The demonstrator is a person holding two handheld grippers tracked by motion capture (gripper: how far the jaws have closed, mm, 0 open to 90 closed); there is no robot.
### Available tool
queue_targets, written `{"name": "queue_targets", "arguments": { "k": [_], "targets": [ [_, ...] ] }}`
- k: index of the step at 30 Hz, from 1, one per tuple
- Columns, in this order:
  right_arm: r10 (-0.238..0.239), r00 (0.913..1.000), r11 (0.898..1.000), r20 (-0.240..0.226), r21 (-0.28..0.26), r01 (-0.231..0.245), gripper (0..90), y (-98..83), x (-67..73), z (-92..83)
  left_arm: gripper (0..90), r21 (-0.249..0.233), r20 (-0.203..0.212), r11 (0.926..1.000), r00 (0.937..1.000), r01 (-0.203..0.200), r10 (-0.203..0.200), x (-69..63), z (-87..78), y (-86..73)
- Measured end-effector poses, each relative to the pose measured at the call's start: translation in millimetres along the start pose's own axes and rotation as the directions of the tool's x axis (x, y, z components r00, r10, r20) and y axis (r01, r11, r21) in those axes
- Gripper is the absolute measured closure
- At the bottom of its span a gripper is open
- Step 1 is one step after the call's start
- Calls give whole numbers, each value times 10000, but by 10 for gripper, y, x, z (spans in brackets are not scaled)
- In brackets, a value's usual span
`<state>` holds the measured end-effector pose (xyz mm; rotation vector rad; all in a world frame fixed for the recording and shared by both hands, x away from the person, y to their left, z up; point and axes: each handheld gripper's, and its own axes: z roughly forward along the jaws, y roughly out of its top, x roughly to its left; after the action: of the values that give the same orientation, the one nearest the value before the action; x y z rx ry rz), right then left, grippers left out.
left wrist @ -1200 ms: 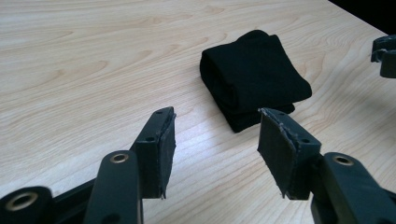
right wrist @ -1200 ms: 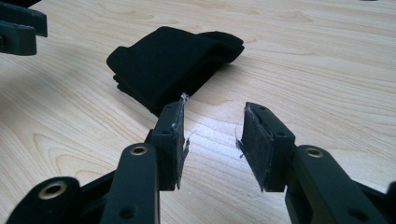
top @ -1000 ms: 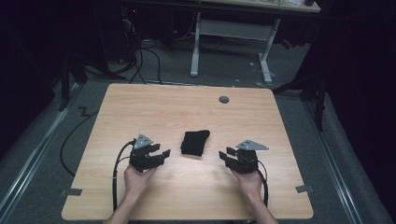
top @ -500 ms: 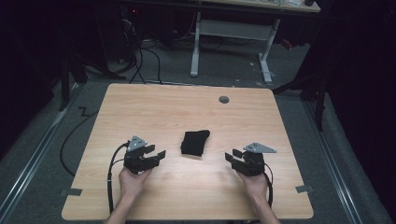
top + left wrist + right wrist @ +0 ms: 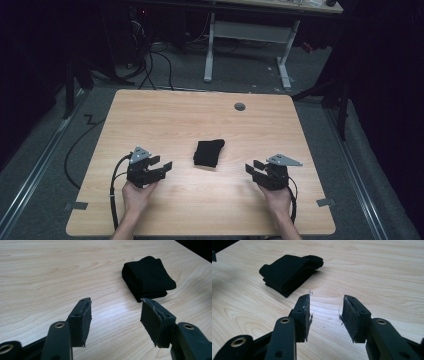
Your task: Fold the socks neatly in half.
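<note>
High view: wooden worktop (image 5: 150, 120) with a folded black cloth (image 5: 208, 152) lying near its middle, between the left tool (image 5: 162, 167) and the right tool (image 5: 253, 169), each held in a hand at the near edge and apart from the cloth. Left gripper view: jaws spread and empty above bare wood, the cloth (image 5: 147, 277) ahead and to the right. Right gripper view: jaws likewise spread and empty, the cloth (image 5: 289, 271) ahead and to the left.
</note>
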<state>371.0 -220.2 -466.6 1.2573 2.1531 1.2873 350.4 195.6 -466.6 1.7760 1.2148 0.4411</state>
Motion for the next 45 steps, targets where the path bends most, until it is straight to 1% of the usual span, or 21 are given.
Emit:
{"name": "queue_targets", "arguments": {
  "k": [2,8,11,16,17,21,28,30,35,41,45],
  "targets": [
    [29,10000,9999,67,-123,-28,578,-10,-18,-20,417,37,-78,10000,10000,3,-3,24,-13,-1],
    [142,9997,9997,211,-191,-138,578,-55,-76,-74,414,19,-256,9998,9995,191,-190,99,-64,-14],
    [346,9989,9991,302,-248,-339,578,-89,-129,-107,414,34,-332,9998,9992,201,-200,131,-77,-21],
    [427,9983,9987,406,-291,-415,577,-113,-162,-137,414,-35,-361,9990,9984,441,-442,176,-90,-42],
    [471,9980,9985,429,-310,-458,576,-121,-170,-142,414,-22,-401,9991,9983,434,-434,183,-91,-46],
    [663,9964,9974,532,-319,-647,575,-149,-212,-156,414,67,-466,9991,9980,423,-420,217,-83,-71],
    [773,9941,9968,759,-240,-756,573,-185,-291,-174,413,173,-657,9980,9961,606,-593,289,-105,-127],
    [801,9934,9967,819,-227,-785,570,-204,-324,-178,415,225,-679,9979,9959,607,-591,308,-99,-135],
    [1159,9871,9932,1105,-69,-1159,559,-278,-437,-180,416,283,-817,9978,9950,602,-577,356,-71,-142],
    [1281,9809,9915,1462,45,-1302,559,-350,-525,-210,418,418,-995,9977,9938,537,-493,385,-47,-161],
    [1286,9767,9910,1721,150,-1331,556,-378,-572,-214,417,451,-1171,9970,9915,632,-576,414,-41,-187]
  ]
}}
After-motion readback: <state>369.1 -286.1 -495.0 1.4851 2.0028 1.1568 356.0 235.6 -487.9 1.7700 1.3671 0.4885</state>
